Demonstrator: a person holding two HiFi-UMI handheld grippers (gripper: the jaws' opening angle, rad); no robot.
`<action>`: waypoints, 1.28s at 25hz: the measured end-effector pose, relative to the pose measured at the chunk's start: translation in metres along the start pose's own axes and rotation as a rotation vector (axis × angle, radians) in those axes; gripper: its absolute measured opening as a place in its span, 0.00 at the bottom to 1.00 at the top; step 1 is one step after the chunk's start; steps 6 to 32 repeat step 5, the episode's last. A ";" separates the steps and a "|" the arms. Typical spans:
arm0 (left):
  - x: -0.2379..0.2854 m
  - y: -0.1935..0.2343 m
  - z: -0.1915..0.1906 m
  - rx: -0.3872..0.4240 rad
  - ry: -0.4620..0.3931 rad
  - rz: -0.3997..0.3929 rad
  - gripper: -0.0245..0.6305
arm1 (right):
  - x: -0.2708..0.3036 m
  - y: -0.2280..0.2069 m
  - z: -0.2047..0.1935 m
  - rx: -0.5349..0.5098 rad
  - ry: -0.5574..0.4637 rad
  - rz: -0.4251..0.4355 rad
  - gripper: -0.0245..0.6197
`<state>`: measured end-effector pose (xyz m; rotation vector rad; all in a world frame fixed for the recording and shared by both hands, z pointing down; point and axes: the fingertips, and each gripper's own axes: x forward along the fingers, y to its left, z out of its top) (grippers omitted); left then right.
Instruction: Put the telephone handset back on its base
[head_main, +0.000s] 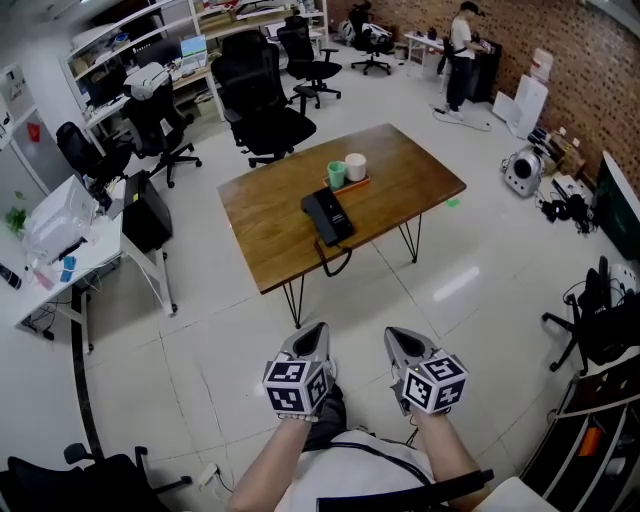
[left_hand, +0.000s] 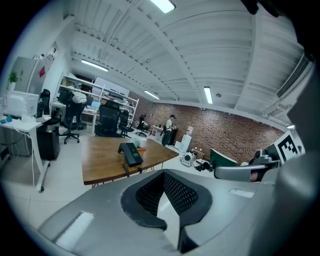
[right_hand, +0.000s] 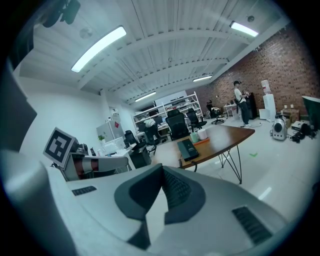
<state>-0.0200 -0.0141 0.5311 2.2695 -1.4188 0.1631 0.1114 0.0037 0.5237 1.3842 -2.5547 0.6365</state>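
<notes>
Black desk telephone (head_main: 327, 215) on brown wooden table (head_main: 410, 175), handset seating unclear | left gripper (head_main: 317, 328), right gripper (head_main: 393, 333) closed, empty, well short of table | judge cradle from nearer

The table (head_main: 270, 215) is showing a smooth brown wood top on thin dark metal legs (head_main: 296, 302). On it, the telephone (head_main: 327, 216) is looking like matt black plastic. Around the table, floor tiles (head_main: 200, 340) are gleaming.

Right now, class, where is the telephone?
In the head view, the telephone lies on the wooden table ahead, just nearer than the green cup.
</notes>
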 end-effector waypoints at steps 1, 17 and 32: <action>0.000 0.000 0.000 -0.002 -0.001 0.000 0.05 | 0.000 0.001 0.000 -0.001 -0.001 0.002 0.04; -0.001 0.001 0.001 -0.006 -0.007 0.000 0.05 | 0.000 0.003 0.001 -0.005 -0.008 0.007 0.04; -0.001 0.001 0.001 -0.006 -0.007 0.000 0.05 | 0.000 0.003 0.001 -0.005 -0.008 0.007 0.04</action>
